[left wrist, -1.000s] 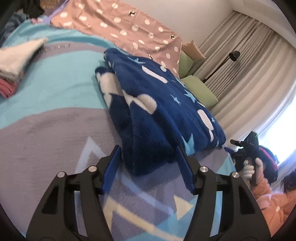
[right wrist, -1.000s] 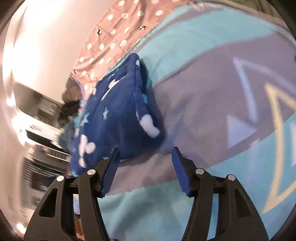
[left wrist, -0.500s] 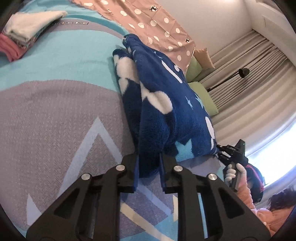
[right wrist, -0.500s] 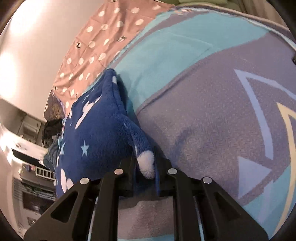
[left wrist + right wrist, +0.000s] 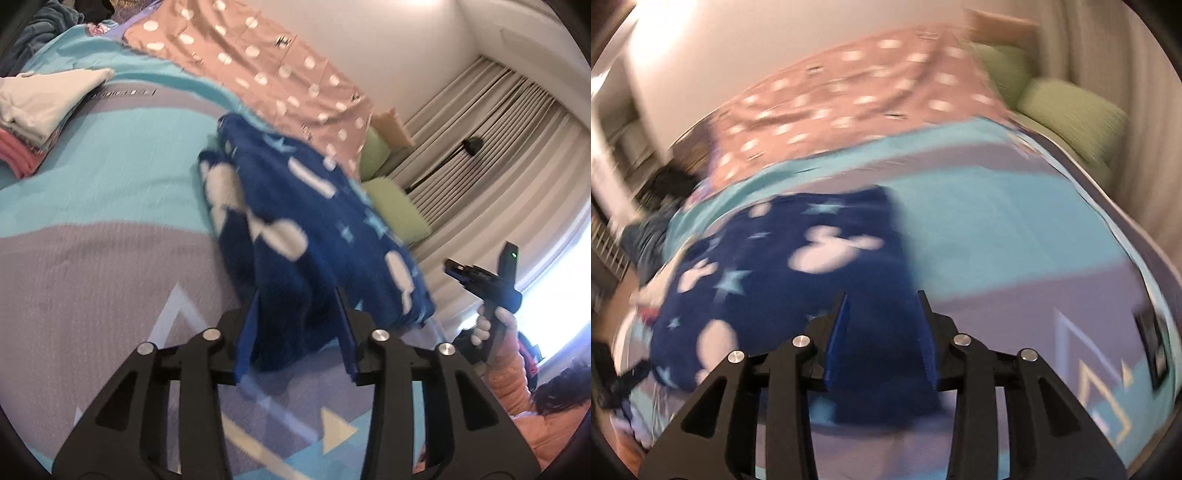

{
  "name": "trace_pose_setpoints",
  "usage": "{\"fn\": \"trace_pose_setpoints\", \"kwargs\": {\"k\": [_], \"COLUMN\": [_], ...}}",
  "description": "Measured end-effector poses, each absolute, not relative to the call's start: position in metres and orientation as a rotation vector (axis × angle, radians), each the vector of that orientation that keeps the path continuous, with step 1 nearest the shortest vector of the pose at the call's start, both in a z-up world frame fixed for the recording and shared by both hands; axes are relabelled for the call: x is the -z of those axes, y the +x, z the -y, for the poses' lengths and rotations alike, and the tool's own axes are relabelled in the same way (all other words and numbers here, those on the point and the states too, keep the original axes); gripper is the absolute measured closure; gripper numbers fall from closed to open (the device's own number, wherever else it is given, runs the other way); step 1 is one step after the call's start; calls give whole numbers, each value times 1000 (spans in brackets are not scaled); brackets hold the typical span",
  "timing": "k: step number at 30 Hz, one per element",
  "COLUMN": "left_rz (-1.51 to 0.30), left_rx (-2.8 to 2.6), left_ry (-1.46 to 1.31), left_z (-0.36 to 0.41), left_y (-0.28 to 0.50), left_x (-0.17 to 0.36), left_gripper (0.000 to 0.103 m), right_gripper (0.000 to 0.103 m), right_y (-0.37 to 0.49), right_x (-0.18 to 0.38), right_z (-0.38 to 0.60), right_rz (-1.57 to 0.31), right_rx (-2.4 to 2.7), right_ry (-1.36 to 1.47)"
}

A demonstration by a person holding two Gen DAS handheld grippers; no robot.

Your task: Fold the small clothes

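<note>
Both grippers opening off the blue fleece garment (image 5: 314, 229) after pinching its near corners half a second back: left gripper (image 5: 295, 328) and right gripper (image 5: 882, 332) now standing half-spread, pads clear of fabric. Garment lying folded mid-bedspread (image 5: 92, 240), stretching toward 1 o'clock in left view; fold looking done, likely heading to the folded stack (image 5: 37, 107) at 10 o'clock.
</note>
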State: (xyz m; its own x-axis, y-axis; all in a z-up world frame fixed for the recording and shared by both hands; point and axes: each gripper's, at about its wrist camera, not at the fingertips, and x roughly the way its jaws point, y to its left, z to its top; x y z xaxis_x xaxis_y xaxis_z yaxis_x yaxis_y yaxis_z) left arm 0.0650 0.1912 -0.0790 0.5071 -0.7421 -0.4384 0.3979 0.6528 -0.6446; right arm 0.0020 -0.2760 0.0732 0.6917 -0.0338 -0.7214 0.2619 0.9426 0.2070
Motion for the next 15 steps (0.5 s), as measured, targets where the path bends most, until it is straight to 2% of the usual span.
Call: {"fn": "trace_pose_setpoints", "kwargs": {"k": [3, 5, 6, 8, 15], "left_rz": [-773, -802, -803, -796, -778], "left_rx": [724, 724, 717, 723, 694], "left_ry": [-523, -531, -525, -542, -476], "left_z": [-187, -185, -185, -189, -182], "left_y": [72, 74, 73, 70, 65], "left_x": [84, 93, 98, 100, 100], "left_gripper": [61, 75, 76, 80, 80], "right_gripper": [65, 62, 55, 50, 48], "right_y": [53, 86, 105, 138, 200], "right_x": [-84, -89, -91, -91, -53], "right_z": [225, 184, 157, 99, -47], "right_rz": [-822, -843, -856, -872, -1079], "right_rx": [28, -61, -116, -205, -352], "right_ry": [193, 95, 23, -129, -435]}}
